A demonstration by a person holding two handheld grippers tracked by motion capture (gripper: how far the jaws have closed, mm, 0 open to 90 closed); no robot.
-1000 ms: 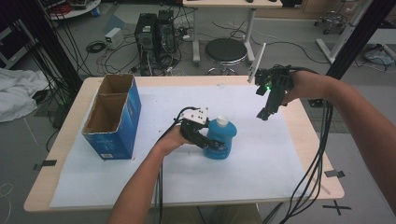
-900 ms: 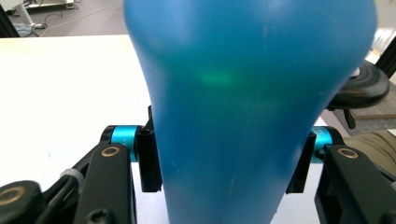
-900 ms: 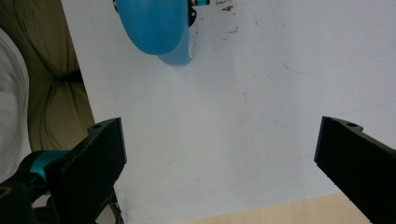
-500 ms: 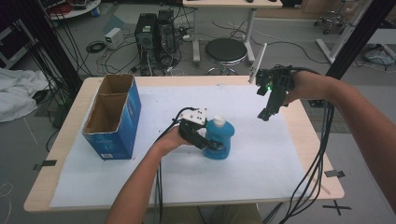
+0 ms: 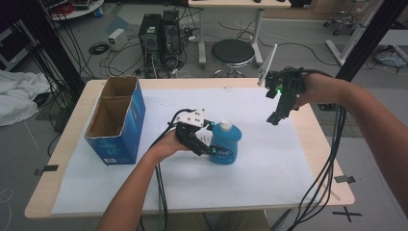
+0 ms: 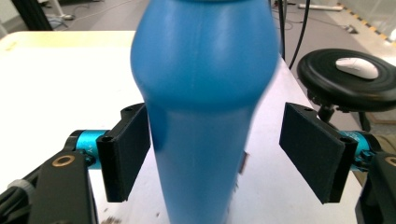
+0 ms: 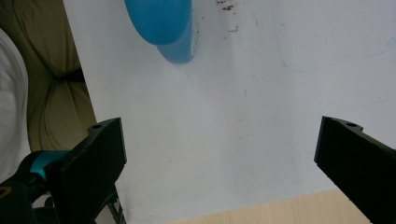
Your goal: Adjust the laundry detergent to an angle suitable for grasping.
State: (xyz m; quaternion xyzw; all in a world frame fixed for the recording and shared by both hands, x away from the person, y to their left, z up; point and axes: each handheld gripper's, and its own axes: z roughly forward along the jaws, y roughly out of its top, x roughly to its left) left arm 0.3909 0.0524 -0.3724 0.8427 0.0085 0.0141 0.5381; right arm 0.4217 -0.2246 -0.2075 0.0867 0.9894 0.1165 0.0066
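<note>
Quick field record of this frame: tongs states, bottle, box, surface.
left tongs: jaws have just been opening; bottle between them, right pad clear of it, left pad at its side
right tongs: open, nothing between the jaws, raised over the table's far right
blue bottle: upright on the sheet, white cap on
blue cardboard box: open top, two compartments, left of the bottle
white sheet: covers the tabletop

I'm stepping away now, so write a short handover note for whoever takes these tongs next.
Left tongs: jaws have just been opening, pads off the blue bottle that stands between them.
Right tongs: open, holding nothing, raised over the table's far right.
Bottle: upright on the white sheet, white cap on.
Blue cardboard box: open-topped, at the left.
Done: bottle released.
Left: probably drawing the left tongs clear.
</note>
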